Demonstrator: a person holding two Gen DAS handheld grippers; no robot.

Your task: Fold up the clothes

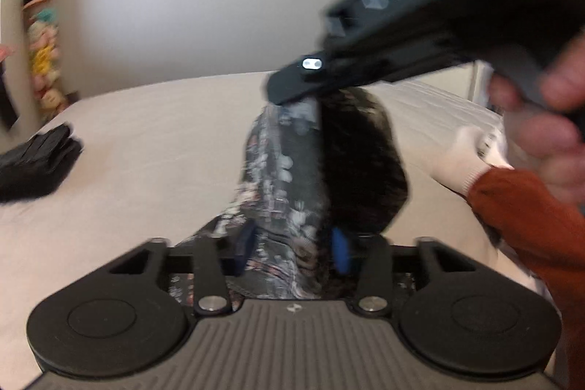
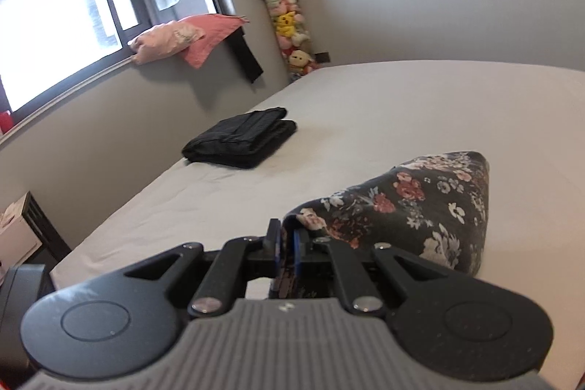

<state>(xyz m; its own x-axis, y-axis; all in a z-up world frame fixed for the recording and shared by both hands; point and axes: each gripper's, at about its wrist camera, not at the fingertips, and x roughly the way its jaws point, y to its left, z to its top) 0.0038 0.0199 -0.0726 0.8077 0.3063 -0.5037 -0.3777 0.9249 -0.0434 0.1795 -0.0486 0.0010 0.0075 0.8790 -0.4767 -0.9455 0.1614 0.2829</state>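
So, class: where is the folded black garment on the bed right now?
The folded black garment lies on the bed near its left edge, by the window wall, apart from the floral garment.

We see the floral garment [image 2: 420, 207] lifted over the bed [image 2: 402, 105], one edge in our right tool [image 2: 287, 243], another part between the fingers of our left tool [image 1: 292, 251]. A folded garment [image 2: 241, 137] lies on the bed further left, near the wall [image 2: 109, 134].
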